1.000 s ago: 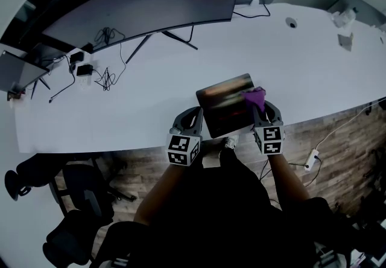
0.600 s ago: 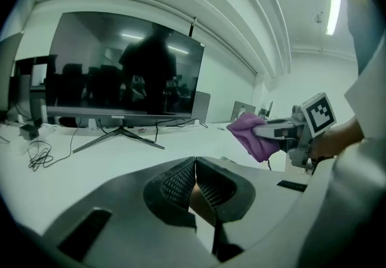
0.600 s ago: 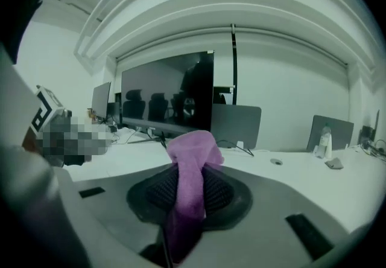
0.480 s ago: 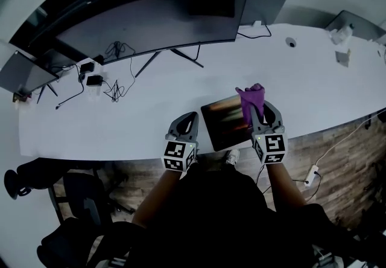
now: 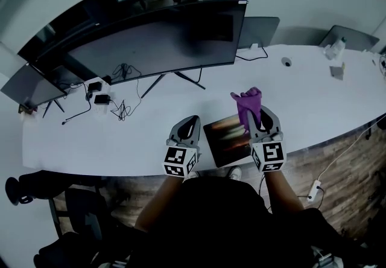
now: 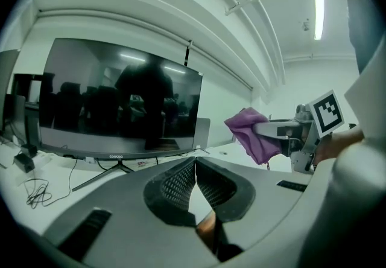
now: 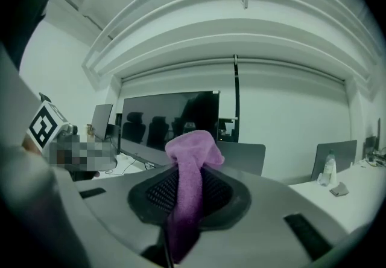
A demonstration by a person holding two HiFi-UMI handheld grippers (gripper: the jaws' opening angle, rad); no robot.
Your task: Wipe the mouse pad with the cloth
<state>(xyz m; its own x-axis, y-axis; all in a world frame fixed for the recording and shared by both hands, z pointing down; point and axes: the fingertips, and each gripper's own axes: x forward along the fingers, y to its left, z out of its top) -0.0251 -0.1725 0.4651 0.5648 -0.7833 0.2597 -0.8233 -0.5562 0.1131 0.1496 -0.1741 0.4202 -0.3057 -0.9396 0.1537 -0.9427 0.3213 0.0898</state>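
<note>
cloth [image 5: 248,102]: soft, light, limp; pinched at a bunched fold by right gripper [image 5: 258,114] fingers, held above mouse pad [image 5: 226,140] | pad: thin, flat on bench [image 5: 120,134], may slide | left gripper [image 5: 190,123]: fingers pressed together, empty, beside pad

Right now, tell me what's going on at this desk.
A person stands at a white desk with a gripper in each hand. The right gripper has its jaws shut on a purple cloth and holds it up in the air, off the mouse pad. The left gripper is beside the pad's left edge, jaws together with nothing between them. The pad lies near the desk's front edge, in front of the monitor.
</note>
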